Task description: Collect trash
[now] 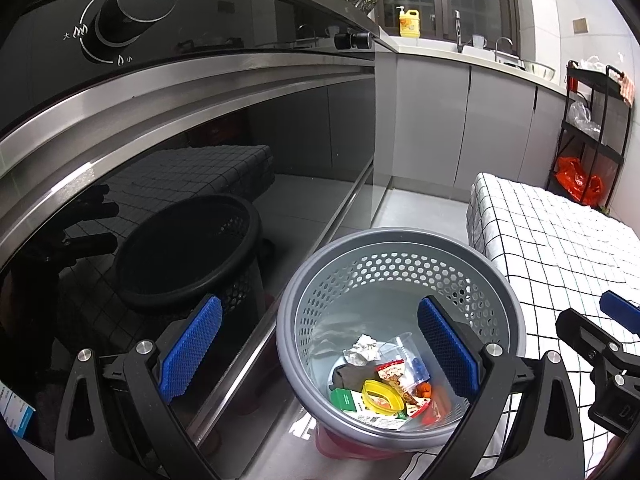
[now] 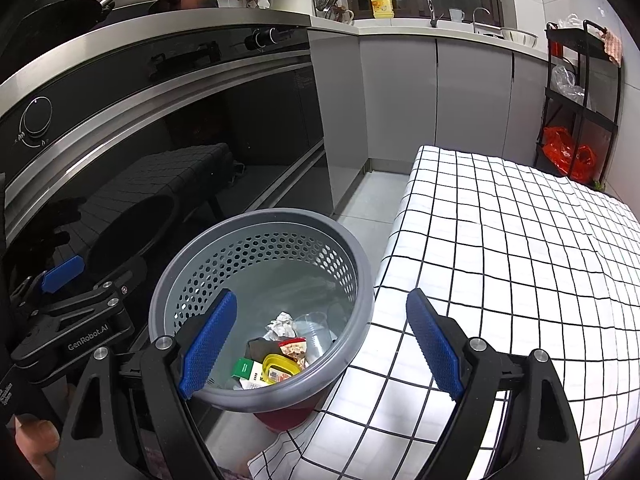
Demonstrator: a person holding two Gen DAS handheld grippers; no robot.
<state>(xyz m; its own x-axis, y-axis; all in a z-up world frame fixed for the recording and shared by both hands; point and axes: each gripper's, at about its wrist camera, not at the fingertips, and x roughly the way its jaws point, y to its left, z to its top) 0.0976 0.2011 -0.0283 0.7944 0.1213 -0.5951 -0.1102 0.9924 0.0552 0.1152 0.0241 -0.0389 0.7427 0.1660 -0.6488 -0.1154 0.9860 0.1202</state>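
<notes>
Trash sits in the grey perforated plastic wastebasket [image 1: 400, 280] on the floor, between the black glass oven front [image 1: 200, 160] and the white black-checked tablecloth [image 2: 520, 240].
Your left gripper [image 1: 316, 344] and right gripper [image 2: 320, 344] both gape wide, empty, above crumpled foil [image 1: 362, 350], a yellow ring [image 1: 382, 396] and wrappers.

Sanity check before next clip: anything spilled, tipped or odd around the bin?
Nothing stands out. The bin stands upright beside the checked cloth, trash all inside, none seen on the floor. Both grippers, left and right, are open and empty.
</notes>
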